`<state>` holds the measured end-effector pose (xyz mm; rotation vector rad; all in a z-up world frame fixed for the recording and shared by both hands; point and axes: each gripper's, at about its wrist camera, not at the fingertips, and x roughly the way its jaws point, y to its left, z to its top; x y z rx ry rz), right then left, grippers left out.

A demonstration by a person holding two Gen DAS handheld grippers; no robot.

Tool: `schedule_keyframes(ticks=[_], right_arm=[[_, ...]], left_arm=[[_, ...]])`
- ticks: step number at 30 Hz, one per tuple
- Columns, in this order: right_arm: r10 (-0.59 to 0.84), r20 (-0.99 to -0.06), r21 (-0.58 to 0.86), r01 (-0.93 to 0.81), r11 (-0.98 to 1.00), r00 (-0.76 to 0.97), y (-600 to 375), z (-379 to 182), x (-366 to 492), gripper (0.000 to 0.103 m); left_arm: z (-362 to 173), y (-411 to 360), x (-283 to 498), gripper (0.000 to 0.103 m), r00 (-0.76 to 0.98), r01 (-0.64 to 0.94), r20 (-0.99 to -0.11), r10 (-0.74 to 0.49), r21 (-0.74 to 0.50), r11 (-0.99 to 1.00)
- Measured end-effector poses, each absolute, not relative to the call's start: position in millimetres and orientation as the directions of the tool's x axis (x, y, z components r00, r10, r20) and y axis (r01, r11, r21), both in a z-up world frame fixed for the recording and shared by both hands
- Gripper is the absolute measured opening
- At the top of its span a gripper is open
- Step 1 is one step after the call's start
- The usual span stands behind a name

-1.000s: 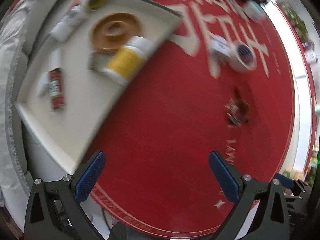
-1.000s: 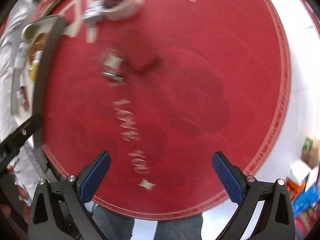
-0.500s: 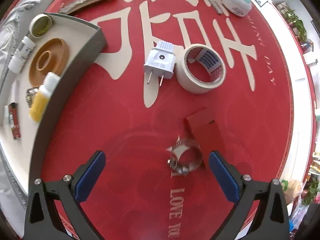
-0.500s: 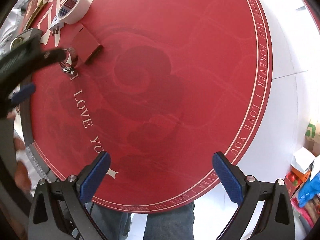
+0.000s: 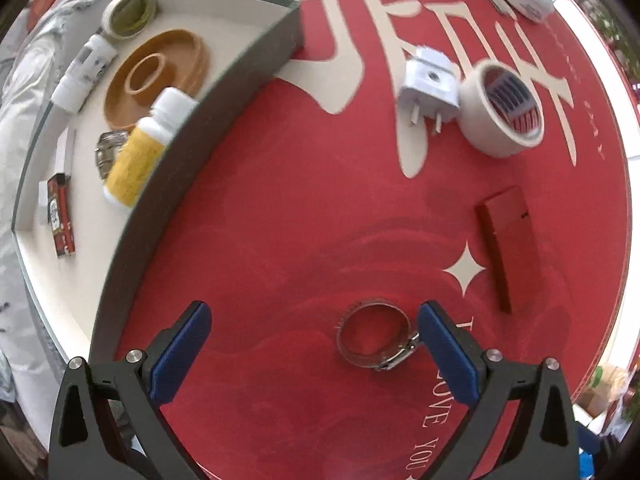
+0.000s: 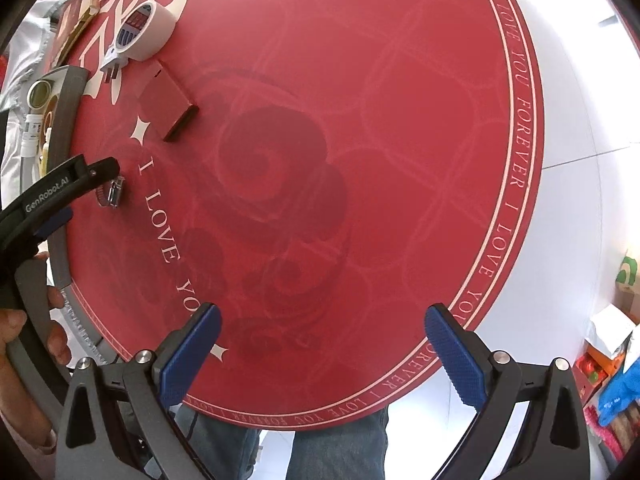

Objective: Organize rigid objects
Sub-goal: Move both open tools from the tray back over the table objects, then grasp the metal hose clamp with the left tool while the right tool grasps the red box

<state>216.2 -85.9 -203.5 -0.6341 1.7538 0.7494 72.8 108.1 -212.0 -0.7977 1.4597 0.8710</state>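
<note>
Hose clamp point(image 6: 111, 194) half behind left hand-held gripper point(image 6: 76, 188)

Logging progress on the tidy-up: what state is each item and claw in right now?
Left claw: open, over the clamp.
Right claw: open, empty.
Clamp: loose on the table.
Tape: on the table.
Plug: on the table, touching the tape.
Red box: flat on the table.
Yellow bottle: lying in the tray.

left tongs point(image 5: 310, 338): black frame, blue ribbed pads, silver screws, white "GenRobot.AI" lettering on the arm | right tongs point(image 6: 322, 342): same black-and-blue build | person: blue jeans point(image 6: 336, 446) below right tongs
</note>
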Motion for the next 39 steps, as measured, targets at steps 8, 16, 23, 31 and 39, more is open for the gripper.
schedule_keyframes(ticks=[8,16,23,31,39], right_arm=[[-0.044,-0.955,0.196,-0.738,0.646,-0.293,-76,-204,214,0.102],[-0.031,-0.97,0.172,-0.774,0.61,-0.241,-66,-195,221,0.102],[-0.022,-0.979,0.158,-0.817,0.554,-0.205,-34,-189,224,0.102],[-0.01,-0.993,0.106,-0.921,0.376,-0.119,49,-196,198,0.102],[-0.061,-0.996,0.045,-0.963,0.267,-0.063,98,-227,176,0.103]], left_arm=[[-224,88,49,0.103,-0.012,-0.904,-0.999,-0.031,-0.002,0.427],[-213,62,67,0.065,0.004,-0.852,-1.0,-0.012,-0.01,0.524],[-205,58,44,0.048,0.026,-0.829,-0.999,-0.041,-0.045,0.558],[-193,78,-29,0.048,0.08,-0.85,-0.996,-0.043,-0.091,0.519],[-167,89,-61,0.048,0.131,-0.87,-0.99,-0.042,-0.135,0.475]])
